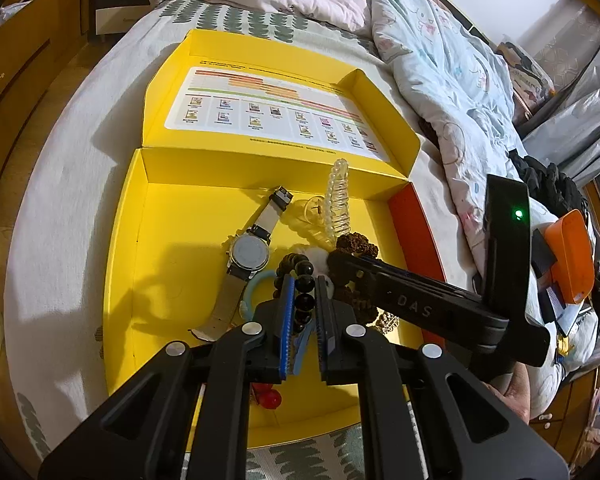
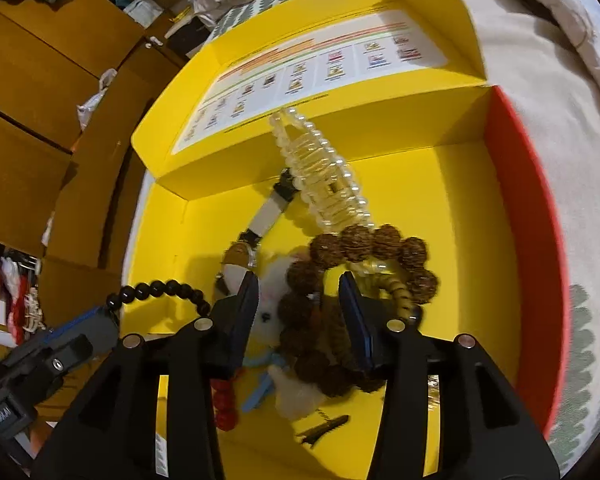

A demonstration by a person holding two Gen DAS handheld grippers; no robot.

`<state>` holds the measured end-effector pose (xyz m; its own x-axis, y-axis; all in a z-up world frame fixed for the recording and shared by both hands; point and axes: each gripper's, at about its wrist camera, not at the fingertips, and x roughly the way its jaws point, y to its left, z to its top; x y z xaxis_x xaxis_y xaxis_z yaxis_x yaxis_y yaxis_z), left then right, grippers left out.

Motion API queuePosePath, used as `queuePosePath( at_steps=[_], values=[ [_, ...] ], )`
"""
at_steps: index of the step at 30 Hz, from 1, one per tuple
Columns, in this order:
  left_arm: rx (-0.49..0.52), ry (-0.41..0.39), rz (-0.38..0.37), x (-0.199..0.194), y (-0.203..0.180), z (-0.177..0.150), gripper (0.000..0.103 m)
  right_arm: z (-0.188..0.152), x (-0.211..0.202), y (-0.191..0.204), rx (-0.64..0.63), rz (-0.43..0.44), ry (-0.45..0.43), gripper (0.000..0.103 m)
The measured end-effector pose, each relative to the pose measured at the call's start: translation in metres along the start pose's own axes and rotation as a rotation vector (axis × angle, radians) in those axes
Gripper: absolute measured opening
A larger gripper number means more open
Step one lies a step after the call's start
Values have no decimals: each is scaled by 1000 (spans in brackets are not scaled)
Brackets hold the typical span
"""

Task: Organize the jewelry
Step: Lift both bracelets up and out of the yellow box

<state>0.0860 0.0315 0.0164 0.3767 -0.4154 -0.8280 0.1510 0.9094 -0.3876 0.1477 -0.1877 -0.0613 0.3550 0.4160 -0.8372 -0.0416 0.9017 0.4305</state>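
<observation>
My left gripper (image 1: 305, 280) is clamped on a black bead bracelet (image 1: 303, 280); the beads sit pinched between the blue pads, and the strand arcs out from the tips, as the right wrist view shows (image 2: 156, 290). My right gripper (image 2: 298, 286) stands partly apart, its jaws spread to either side of a brown rudraksha bead bracelet (image 2: 356, 240). The pads do not seem to press on it, though some beads lie right between them, over a white fluffy charm (image 2: 274, 292).

Just past that pile a clear beaded hair claw (image 2: 320, 172) stands tilted, and a wristwatch (image 1: 249, 254) with a pale strap lies flat to the left of it. A light blue hair tie (image 1: 249, 292) touches the watch strap. Red beads (image 2: 225, 400) and a dark hair clip (image 2: 324, 428) lie nearer to me, under my right fingers.

All of it sits in a yellow box (image 1: 160, 240). The left half of its floor is bare, as is the floor between the pile and the red right wall (image 2: 528, 220). The back wall rises close behind the hair claw, and the open lid (image 1: 268, 104) with its printed chart lies flat beyond it on the bed (image 1: 60, 200).
</observation>
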Motion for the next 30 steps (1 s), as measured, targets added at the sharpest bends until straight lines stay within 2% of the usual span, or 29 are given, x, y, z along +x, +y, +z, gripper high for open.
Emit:
queuePosePath(
  at_steps=[3, 6, 7, 10, 18, 30],
  values=[
    [-2, 1, 2, 2, -1, -1, 10, 0, 8, 0, 17, 10, -1, 45],
    [-3, 4, 3, 3, -1, -2, 10, 0, 13, -4, 36, 32, -7, 40],
    [-3, 5, 3, 3, -1, -2, 10, 0, 15, -5, 41, 39, -13, 28],
    [-1, 5, 4, 4, -3, -2, 10, 0, 14, -8, 55, 68, -31, 21],
    [0, -2, 1, 1, -6, -4, 10, 1, -2, -11, 76, 103, -73, 21],
    [6, -34, -15, -15, -10, -4, 10, -1, -74, -16, 122, 257, -171, 21]
  ],
)
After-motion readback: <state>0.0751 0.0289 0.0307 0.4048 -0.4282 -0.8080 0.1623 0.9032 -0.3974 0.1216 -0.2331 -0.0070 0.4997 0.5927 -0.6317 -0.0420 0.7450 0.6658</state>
